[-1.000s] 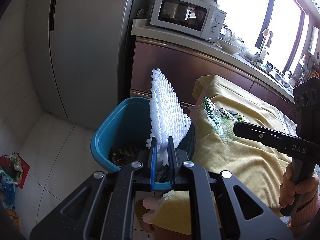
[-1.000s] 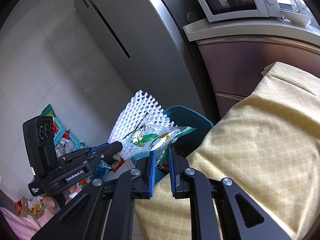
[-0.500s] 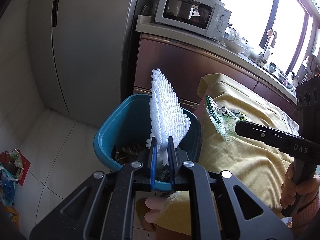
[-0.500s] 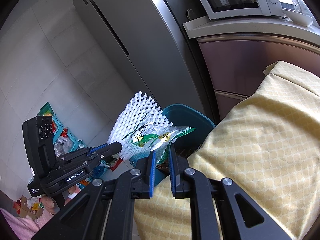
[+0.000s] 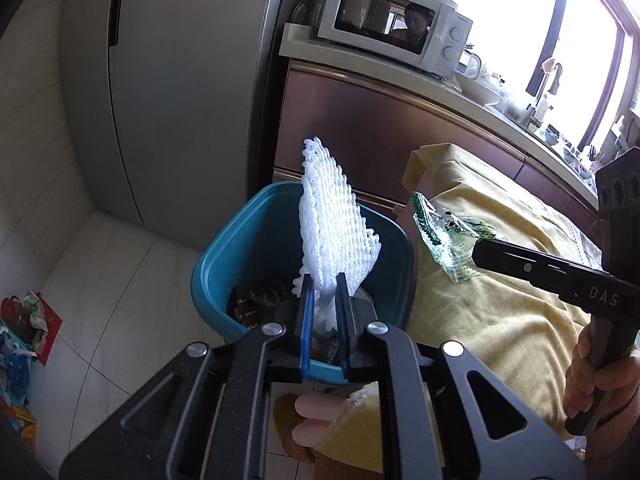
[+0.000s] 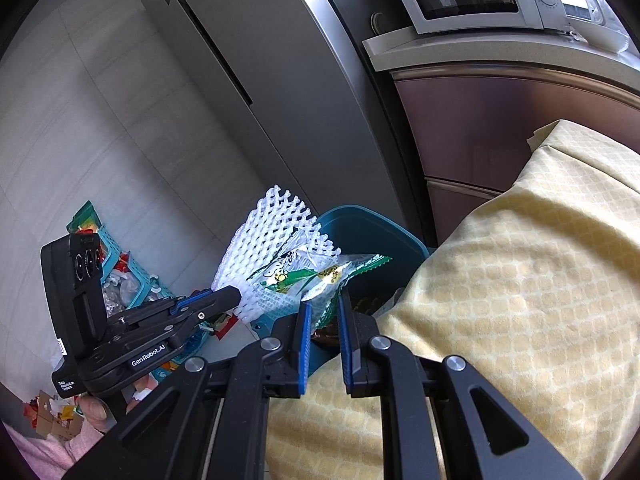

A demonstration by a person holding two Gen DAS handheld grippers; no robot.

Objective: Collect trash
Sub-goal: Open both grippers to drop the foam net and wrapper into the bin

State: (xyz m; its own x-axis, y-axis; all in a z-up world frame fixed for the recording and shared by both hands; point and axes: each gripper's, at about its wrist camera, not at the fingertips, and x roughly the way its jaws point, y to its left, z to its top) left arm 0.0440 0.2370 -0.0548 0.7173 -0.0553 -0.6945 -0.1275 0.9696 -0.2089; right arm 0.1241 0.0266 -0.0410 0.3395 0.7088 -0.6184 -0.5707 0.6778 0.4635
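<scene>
- Teal bin was taken as landmark, seen on the floor against the yellow-clothed table.
- Left gripper was clamped narrow on the lower edge of the white foam net; the net was held upright, directly above the bin's opening.
- Right gripper was clamped narrow on the green snack wrapper; from the left wrist view the wrapper was seen over the table edge, just beside the bin's rim rather than over the opening.
- Some trash was already seen inside the bin.
- Risk: if the wrapper were released where it was held, it would likely land on the cloth or slip between table and bin.
- Risk: the net was light and springy; it could cling to a pad on release, or tip over the rim onto the floor.
- Risk: both grippers were close above the bin; a collision or a snagged net could be caused by crossing paths.
- Loose litter was seen on the floor well away from the bin, not yet collected.
</scene>
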